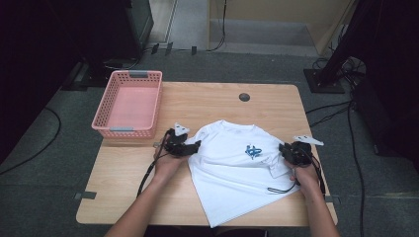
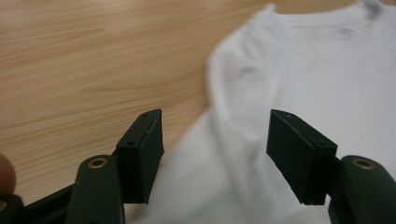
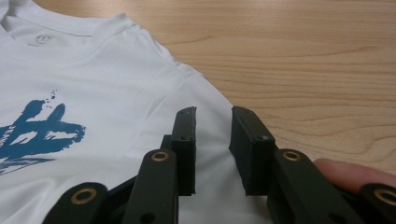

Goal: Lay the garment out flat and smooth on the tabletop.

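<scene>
White cotton T-shirt with blue print point(image 1: 237, 163) lies mid-frame, seemingly part-folded; left gripper point(image 1: 190, 147) gapes wide at its sleeve; right gripper point(image 1: 285, 150) stands narrowly parted, gripping nothing.

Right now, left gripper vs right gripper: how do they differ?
The left gripper has its jaws spread wide; the right gripper has its jaws much closer, with a gap between them. The left sits at the t-shirt sleeve edge nearer the pink basket; the right at the opposite sleeve. Both hold nothing.

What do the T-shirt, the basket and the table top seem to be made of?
T-shirt: soft white knit fabric, probably cotton; it wrinkles, with a ribbed collar.
Basket: pink plastic, likely moulded; perforated lattice walls.
Table: light wood or wood-look laminate, matte; grain lines show.
</scene>
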Available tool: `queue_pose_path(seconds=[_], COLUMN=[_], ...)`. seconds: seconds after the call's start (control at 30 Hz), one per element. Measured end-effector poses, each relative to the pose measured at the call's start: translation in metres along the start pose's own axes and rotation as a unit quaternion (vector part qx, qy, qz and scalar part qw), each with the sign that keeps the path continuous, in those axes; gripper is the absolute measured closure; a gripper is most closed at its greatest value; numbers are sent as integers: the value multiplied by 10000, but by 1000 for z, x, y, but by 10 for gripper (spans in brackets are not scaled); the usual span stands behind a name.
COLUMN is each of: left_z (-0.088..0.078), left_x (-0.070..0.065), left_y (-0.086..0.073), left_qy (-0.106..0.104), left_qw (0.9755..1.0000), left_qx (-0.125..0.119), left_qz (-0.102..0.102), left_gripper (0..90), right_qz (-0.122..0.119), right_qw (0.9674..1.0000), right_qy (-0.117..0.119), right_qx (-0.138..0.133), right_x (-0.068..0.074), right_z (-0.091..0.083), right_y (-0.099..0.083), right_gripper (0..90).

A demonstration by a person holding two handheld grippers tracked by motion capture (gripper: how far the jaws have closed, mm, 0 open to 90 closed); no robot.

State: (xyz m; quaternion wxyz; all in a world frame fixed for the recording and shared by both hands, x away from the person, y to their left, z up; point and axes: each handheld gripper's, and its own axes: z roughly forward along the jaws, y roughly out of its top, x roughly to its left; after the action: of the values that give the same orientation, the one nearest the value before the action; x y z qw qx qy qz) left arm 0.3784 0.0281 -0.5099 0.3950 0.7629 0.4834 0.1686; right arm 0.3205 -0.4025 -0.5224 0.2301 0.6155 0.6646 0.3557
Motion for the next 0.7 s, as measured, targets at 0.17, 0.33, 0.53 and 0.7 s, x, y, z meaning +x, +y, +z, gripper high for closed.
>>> queue_pose_path(seconds=[0.17, 0.33, 0.53, 0.7], left_z=[-7, -15, -33, -39], left_x=[19, 16, 10, 11], left_y=[0, 0, -7, -8], left_qy=[243, 27, -508, -934], left_qw=[9994, 10000, 9986, 9951], left_qx=[-23, -28, -25, 273], left_qz=[-256, -19, 162, 174], left_gripper=[443, 454, 527, 648], right_qz=[-22, 15, 22, 14], right_qw=[10000, 10000, 9999, 9999], right_qy=[14, 71, 101, 107], right_qx=[-9, -2, -13, -27], right_x=[1, -1, -2, -2], right_z=[0, 0, -1, -1], right_y=[0, 0, -1, -2], right_gripper=[694, 691, 690, 687])
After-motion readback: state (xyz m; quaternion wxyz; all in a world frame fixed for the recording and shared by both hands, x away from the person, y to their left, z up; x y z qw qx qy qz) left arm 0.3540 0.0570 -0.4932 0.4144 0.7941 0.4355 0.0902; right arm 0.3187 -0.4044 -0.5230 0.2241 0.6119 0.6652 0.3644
